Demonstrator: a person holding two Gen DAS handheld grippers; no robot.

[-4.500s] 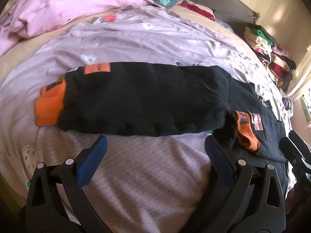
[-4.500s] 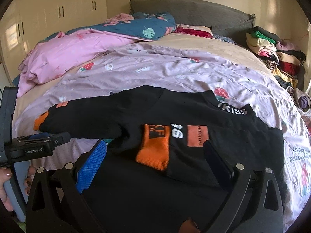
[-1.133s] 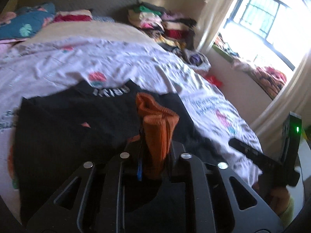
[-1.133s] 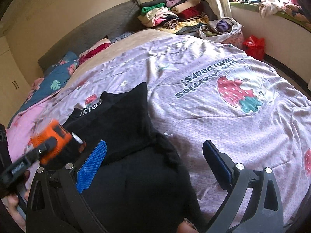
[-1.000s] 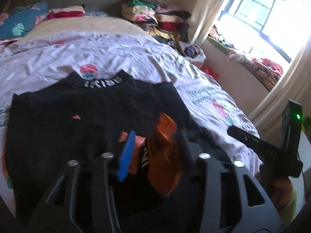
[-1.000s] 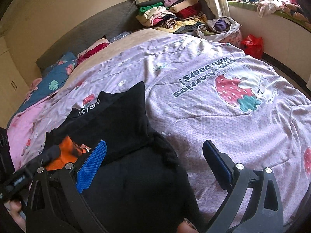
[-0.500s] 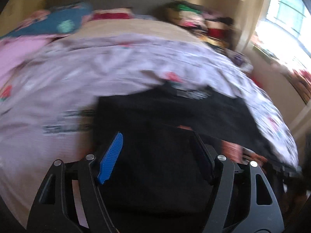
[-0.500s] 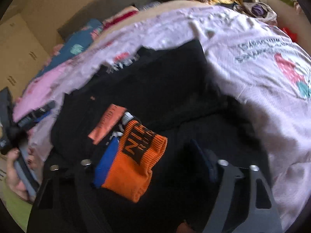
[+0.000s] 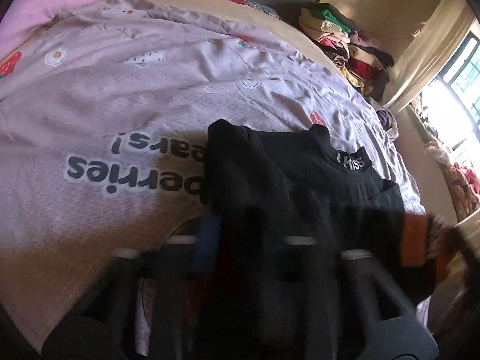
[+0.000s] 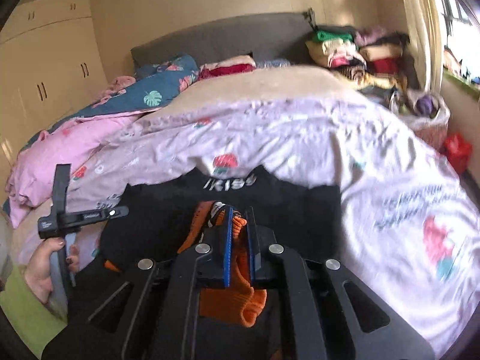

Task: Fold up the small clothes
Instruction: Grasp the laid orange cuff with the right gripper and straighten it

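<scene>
So that the sleeve can be laid across the black sweater (image 10: 228, 210), its orange cuff (image 10: 237, 270) is being pinched between the right gripper (image 10: 238, 234) fingers; the left gripper's (image 9: 249, 240) spacing (blurred) cannot be told.

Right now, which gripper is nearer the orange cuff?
Right. The right gripper is clamped on the orange cuff; the left gripper is off to the cuff's side.

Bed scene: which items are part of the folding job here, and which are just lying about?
In the job:
black top
orange cuff, clamped in right gripper
left gripper

Lying about:
clothes pile
pink duvet
teal pillow
bedsheet
</scene>
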